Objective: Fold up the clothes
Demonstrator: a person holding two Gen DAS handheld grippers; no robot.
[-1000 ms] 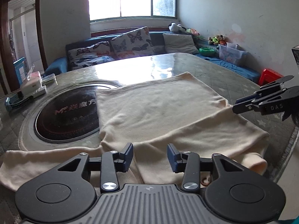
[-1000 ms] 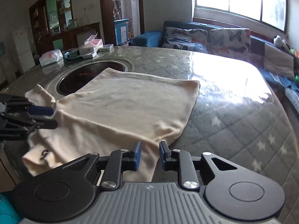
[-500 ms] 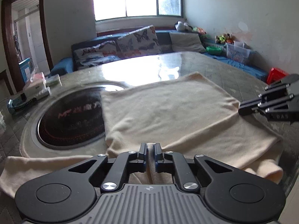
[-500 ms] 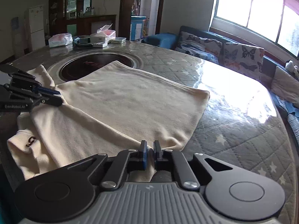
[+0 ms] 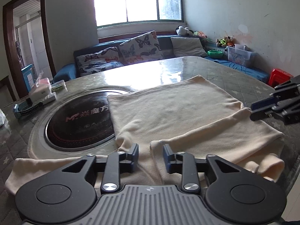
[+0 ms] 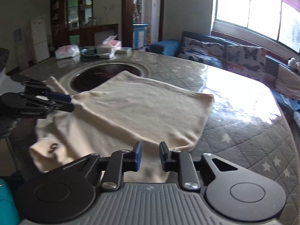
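Nearest to each camera, both grippers now stand spread apart with nothing between their fingers; half a second ago each was pinched shut on the cream cloth. That release suggests one fold has just been laid down and the next hold is yet to be chosen.

From the left wrist view, the left gripper hovers low over the near edge of the cream garment, where a raised wrinkle sits just ahead of the gap between its fingers. A sleeve trails off to the left along the counter edge.

From the right wrist view, the right gripper is level and low at the garment's near right corner, pointing across the cloth. A folded layer lies flat on top of a lower layer, which droops over the counter's near edge.

Further on, the cloth partly covers a round dark inset cooktop. Beyond it lie tissue packs and small items. Farthest away are a blue sofa with butterfly cushions and a bright window.
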